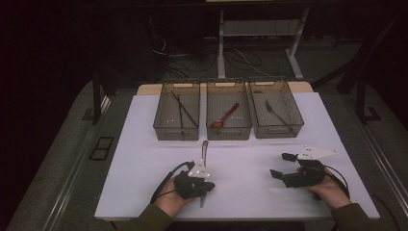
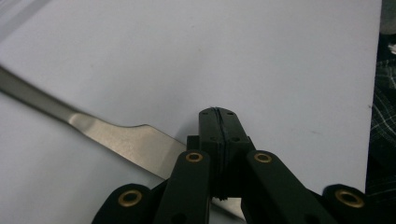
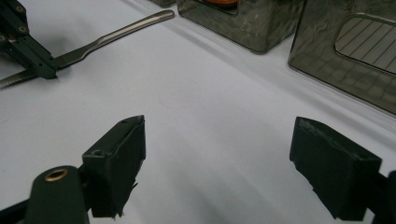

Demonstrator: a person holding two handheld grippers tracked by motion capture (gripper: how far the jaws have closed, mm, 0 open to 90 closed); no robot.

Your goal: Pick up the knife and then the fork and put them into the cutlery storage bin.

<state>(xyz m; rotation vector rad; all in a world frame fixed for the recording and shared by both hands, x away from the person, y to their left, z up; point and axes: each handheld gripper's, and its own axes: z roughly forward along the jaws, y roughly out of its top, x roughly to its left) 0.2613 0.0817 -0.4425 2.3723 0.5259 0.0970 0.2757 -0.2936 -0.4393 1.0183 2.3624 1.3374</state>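
The worktop [image 1: 144, 159] is a white sheet on a pale board, with dark floor around it. At its far side three dark see-through bins stand in a row, close together. The left bin [image 1: 176, 111] holds two thin dark sticks [image 1: 182, 109] lying crossed. The middle bin [image 1: 228, 110] holds a reddish spoon [image 1: 224, 117] with its bowl toward the near wall. The right bin [image 1: 276, 109] holds a fork [image 1: 275, 111] lying slantwise.

Near the front edge, the person's two hands come in from below, each carrying a gripper. The right gripper [image 1: 280, 166] rests over bare worktop at the right, well apart from the bins and from the knife. Its jaws stand wide apart with nothing between them, as the right gripper view shows.

The left gripper [image 1: 207, 185] sits left of centre. Its jaws are clenched on the knife [image 1: 204, 153]; in the left gripper view the closed pads [image 2: 219, 126] meet over the blade where it passes under them.

The knife lies flat on the worktop in front of the middle bin. Its handle points toward that bin without touching it, and its blade tip [image 1: 202, 202] reaches toward the front edge, just past the left gripper.
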